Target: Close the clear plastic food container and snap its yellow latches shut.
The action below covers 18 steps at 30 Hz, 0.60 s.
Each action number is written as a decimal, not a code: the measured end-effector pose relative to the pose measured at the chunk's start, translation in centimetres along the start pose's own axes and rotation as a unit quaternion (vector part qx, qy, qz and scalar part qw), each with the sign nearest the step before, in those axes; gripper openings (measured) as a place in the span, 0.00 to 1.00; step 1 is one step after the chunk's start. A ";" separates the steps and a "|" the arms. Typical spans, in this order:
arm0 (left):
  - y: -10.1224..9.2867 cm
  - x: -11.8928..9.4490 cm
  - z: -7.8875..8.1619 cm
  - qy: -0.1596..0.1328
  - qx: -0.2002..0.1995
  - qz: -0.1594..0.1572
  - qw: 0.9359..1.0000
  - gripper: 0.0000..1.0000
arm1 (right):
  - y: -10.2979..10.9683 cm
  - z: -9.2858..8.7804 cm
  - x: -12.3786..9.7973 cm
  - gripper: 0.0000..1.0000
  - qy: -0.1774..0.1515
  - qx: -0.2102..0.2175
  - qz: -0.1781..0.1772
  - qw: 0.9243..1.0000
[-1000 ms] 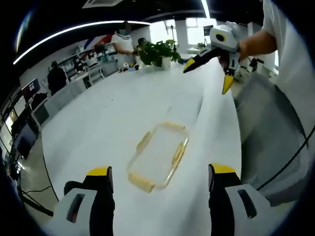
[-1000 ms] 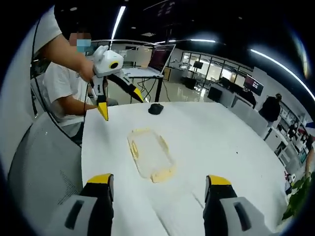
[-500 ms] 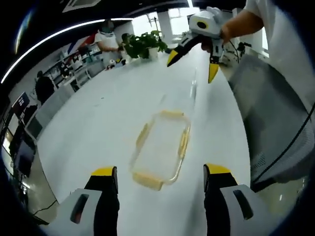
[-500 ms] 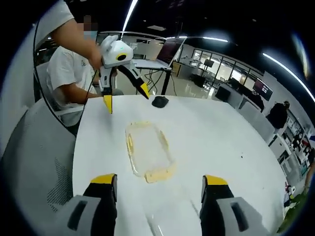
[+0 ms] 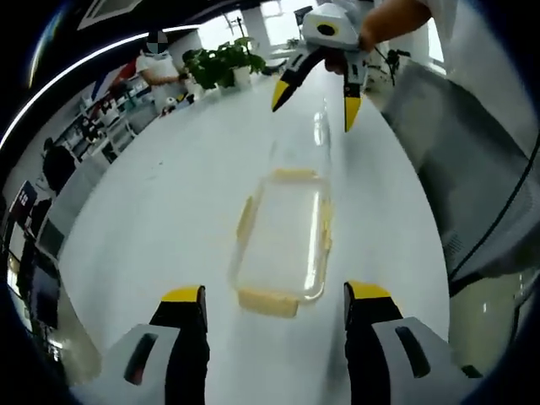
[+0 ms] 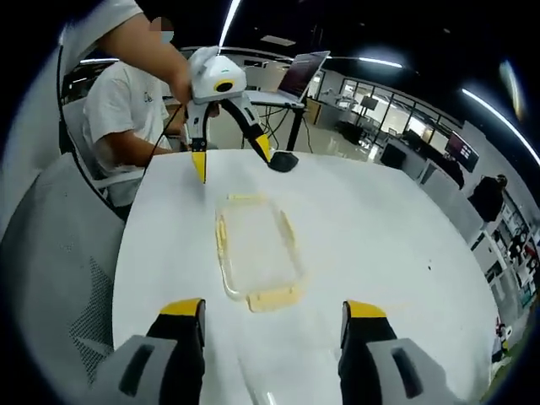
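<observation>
The clear plastic container (image 5: 283, 236) lies flat on the white table (image 5: 160, 211), with yellow latches at its ends and long sides. I cannot tell whether a lid is on it. My left gripper (image 5: 274, 294) stands open just short of the container's near end latch (image 5: 266, 302). Beyond the far end hovers my right gripper (image 5: 314, 103), held in a hand, jaws spread. In the right gripper view the container (image 6: 253, 253) sits ahead of my open right gripper (image 6: 272, 308), and the left gripper (image 6: 232, 160) hangs open over the far end.
A faint clear glint (image 5: 323, 131) lies on the table beyond the container. A black mouse (image 6: 283, 162) and a raised laptop (image 6: 304, 72) are at one table end, a potted plant (image 5: 221, 63) at the other. A grey mesh chair (image 6: 59, 253) stands alongside.
Both grippers have come closer to the container from opposite ends, so it looks larger in both views. Both stay open. The container has not moved.
</observation>
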State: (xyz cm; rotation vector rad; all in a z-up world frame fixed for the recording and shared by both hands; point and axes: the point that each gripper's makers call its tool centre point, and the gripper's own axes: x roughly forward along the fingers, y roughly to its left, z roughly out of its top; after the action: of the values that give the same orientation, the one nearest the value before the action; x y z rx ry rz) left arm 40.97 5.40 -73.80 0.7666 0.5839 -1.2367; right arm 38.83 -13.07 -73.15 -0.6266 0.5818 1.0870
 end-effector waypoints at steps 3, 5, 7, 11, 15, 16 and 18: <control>0.3 0.3 -0.5 0.005 0.000 -0.005 1.000 0.60 | -0.4 -0.3 0.5 0.61 0.004 0.002 0.001 1.000; 0.6 0.6 -1.1 0.009 0.001 -0.007 1.000 0.58 | -0.5 -0.3 0.8 0.60 0.008 0.001 0.002 1.000; 0.4 0.7 -1.2 0.010 0.006 -0.015 1.000 0.58 | -0.6 -0.2 1.0 0.60 0.010 -0.005 0.005 1.000; 0.4 1.2 -1.9 0.020 0.012 -0.025 0.999 0.57 | -0.7 -0.3 1.7 0.57 0.018 -0.016 0.012 1.000; 0.5 1.5 -2.5 0.023 0.017 -0.034 0.999 0.57 | -0.2 -0.6 2.5 0.55 0.024 -0.015 0.036 0.999; 0.6 1.6 -2.7 0.027 0.017 -0.035 0.999 0.56 | -0.1 -0.7 2.6 0.54 0.026 -0.022 0.041 0.999; 0.8 1.8 -3.1 0.030 0.017 -0.038 0.999 0.56 | 0.0 -1.0 3.0 0.51 0.035 -0.039 0.045 0.998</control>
State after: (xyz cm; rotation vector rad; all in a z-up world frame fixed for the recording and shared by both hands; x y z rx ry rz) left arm 42.19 6.85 -76.89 0.8190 0.6475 -1.2993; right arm 39.75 -11.94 -75.95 -0.7135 0.6360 1.1803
